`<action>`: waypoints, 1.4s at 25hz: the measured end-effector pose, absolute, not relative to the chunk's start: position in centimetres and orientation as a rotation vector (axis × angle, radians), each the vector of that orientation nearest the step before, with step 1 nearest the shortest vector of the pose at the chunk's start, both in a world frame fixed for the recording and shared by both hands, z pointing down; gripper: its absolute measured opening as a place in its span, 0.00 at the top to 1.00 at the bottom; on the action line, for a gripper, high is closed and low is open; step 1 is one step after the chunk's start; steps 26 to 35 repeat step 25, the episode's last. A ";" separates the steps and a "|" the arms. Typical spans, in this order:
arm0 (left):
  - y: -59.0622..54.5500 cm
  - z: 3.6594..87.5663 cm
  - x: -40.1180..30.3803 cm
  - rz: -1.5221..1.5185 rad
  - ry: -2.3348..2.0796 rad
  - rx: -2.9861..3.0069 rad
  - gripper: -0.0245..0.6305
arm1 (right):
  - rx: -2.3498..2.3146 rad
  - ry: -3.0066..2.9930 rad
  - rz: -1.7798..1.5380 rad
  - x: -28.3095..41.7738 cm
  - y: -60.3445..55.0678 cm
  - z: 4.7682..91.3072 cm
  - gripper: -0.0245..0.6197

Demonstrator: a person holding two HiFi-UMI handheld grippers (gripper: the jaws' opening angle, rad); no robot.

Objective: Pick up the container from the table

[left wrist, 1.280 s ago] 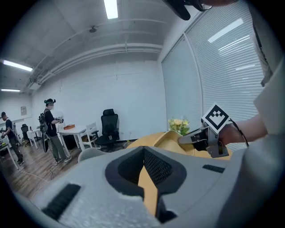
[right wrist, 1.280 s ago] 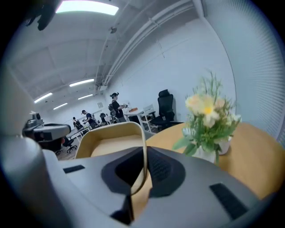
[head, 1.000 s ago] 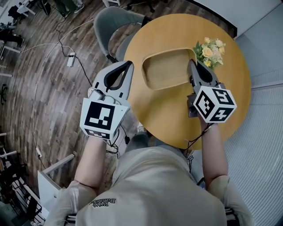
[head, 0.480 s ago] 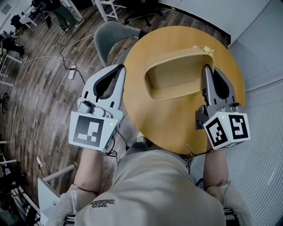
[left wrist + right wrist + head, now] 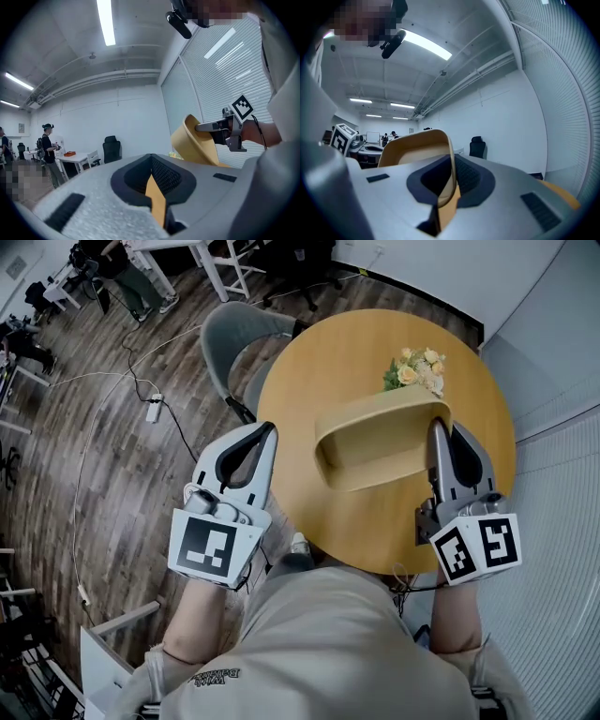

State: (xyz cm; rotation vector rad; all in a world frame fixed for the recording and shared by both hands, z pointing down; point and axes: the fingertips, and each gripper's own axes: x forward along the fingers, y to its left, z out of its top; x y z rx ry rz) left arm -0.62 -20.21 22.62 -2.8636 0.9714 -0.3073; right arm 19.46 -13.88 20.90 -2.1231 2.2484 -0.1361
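The container (image 5: pixel 375 442) in my right tongs (image 5: pixel 439 427) looks smooth and matt, wood or plastic I cannot tell. Both tongs are matt, fine-grained plastic with ribbed pads (image 5: pixel 165 176). Below them the table (image 5: pixel 319 362) is smooth wood; under my left tongs (image 5: pixel 270 430), plank floor (image 5: pixel 112 456).

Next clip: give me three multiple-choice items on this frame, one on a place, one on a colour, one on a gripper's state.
1. Where are the flowers?
A. on the table, beyond the container
B. inside the container
C. under the table

2. What colour is the container?
A. white
B. tan
C. blue

3. What state is the right gripper in?
A. open, holding nothing
B. shut on the flowers
C. shut on the container's rim

Answers: 1 A, the head view shows them past the far rim; 2 B, it is tan in every view; 3 C, the right gripper view shows the rim pinched between the jaws.
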 end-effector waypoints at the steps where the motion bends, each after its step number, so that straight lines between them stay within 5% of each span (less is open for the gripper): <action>1: -20.0 22.6 -0.5 -0.310 0.968 -2.867 0.93 | -2.122 2.254 -0.138 19.5 -13.8 20.9 0.90; 35: -20.2 22.7 -1.1 -0.338 0.952 -2.860 0.93 | -2.105 2.281 -0.102 18.3 -14.7 20.4 0.90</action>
